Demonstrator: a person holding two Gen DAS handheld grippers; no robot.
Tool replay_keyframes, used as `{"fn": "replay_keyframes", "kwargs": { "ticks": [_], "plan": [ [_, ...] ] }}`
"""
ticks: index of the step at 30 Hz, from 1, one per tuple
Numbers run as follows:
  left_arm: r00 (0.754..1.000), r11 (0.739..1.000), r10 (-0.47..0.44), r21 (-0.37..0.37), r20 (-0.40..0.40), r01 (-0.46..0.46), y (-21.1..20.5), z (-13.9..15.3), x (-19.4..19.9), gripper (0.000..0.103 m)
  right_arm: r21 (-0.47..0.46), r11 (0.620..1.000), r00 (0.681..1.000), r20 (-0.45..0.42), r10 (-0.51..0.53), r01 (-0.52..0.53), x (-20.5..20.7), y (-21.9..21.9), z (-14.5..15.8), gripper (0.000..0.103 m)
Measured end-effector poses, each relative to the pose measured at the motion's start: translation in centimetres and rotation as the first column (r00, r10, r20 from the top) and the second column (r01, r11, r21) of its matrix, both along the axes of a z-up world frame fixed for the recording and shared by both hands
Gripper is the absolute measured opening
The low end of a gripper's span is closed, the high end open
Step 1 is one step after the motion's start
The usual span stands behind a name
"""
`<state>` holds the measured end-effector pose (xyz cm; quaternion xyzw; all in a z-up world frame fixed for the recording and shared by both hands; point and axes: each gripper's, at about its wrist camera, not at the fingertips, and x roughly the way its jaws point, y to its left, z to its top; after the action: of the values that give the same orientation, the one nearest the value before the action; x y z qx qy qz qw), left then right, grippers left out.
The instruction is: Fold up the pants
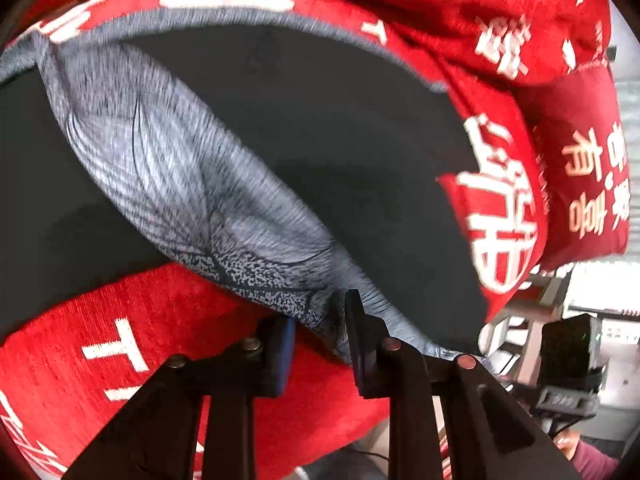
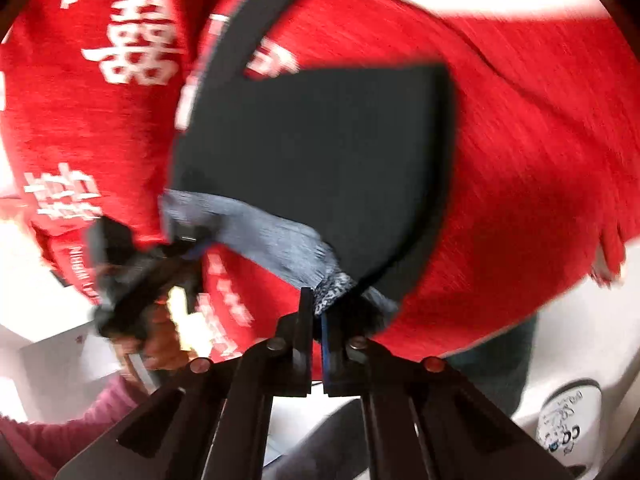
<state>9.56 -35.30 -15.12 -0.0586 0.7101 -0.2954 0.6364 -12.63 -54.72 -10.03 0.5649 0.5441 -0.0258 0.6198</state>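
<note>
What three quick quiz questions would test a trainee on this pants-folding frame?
1. True or false: the left gripper has a bunch of the pants' grey patterned fabric between its jaws.
2. Multiple choice: the pants lie on a cloth that is (A) red with white lettering, (B) plain blue, (C) striped green.
3. Fill in: in the right wrist view, the right gripper is ____ on the fabric's grey edge.

Key: 1 true. 2 A, the red cloth. 3 shut.
</note>
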Motion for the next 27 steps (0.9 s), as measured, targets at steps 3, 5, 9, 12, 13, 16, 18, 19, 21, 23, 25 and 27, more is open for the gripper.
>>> {"fn": "replay_keyframes", "kwargs": {
  "ticks": [3,5,9,12,13,16,18,19,21,23,25,27],
  "plan": [
    [0.999,1.000,0.019,-0.014,0.046,-0.018,-1.3,2.5,1.4,0.025,0.001,1.000,0.996,0.081,0.030,-0.030,3.8,-2.9,3.4,0.003],
    [0.997,0.999,0.046,-0.032,0.066,-0.044,-2.5,3.8,3.3,0.025,-0.021,0.998,0.989,0.131,0.065,-0.063,7.1,-5.2,5.4,0.003],
    [0.988,0.997,0.071,-0.022,0.139,-0.069,-5.0,5.5,7.4,0.025,-0.098,0.988,0.969,0.202,0.141,-0.124,14.3,-10.1,8.2,0.003],
    [0.972,0.995,0.095,0.018,0.216,-0.101,-6.1,6.6,10.0,0.025,-0.136,0.979,0.966,0.189,0.178,-0.154,19.2,-13.0,8.0,0.003],
    [0.967,0.994,0.095,0.027,0.236,-0.104,-6.3,6.9,10.6,0.025,-0.154,0.974,0.966,0.175,0.191,-0.165,21.0,-14.0,7.6,0.003],
    [0.952,0.991,0.086,0.073,0.294,-0.112,-6.2,7.7,12.1,0.026,-0.197,0.960,0.964,0.140,0.227,-0.197,25.1,-16.1,6.3,0.003],
    [0.947,0.987,0.067,0.117,0.315,-0.108,-5.9,7.4,12.4,0.026,-0.211,0.952,0.964,0.101,0.246,-0.221,26.8,-17.1,5.1,0.003],
    [0.945,0.985,0.060,0.136,0.321,-0.109,-5.7,7.2,12.3,0.026,-0.211,0.947,0.961,0.083,0.263,-0.241,27.6,-17.4,4.3,0.003],
    [0.947,0.977,0.044,0.186,0.317,-0.108,-5.5,5.9,12.0,0.026,-0.217,0.939,0.959,0.035,0.281,-0.267,28.8,-17.7,3.0,0.007],
    [0.957,0.970,0.037,0.222,0.288,-0.104,-5.6,4.2,11.8,0.026,-0.269,0.919,0.957,-0.038,0.288,-0.288,29.4,-18.2,2.1,0.010],
    [0.962,0.959,0.023,0.267,0.274,-0.098,-5.9,2.4,11.5,0.032,-0.309,0.910,0.961,-0.066,0.270,-0.277,29.4,-19.0,2.1,0.024],
    [0.964,0.945,0.017,0.309,0.265,-0.102,-6.2,0.8,11.2,0.046,-0.342,0.908,0.970,-0.043,0.241,-0.241,29.0,-19.8,3.2,0.040]
  ]
}}
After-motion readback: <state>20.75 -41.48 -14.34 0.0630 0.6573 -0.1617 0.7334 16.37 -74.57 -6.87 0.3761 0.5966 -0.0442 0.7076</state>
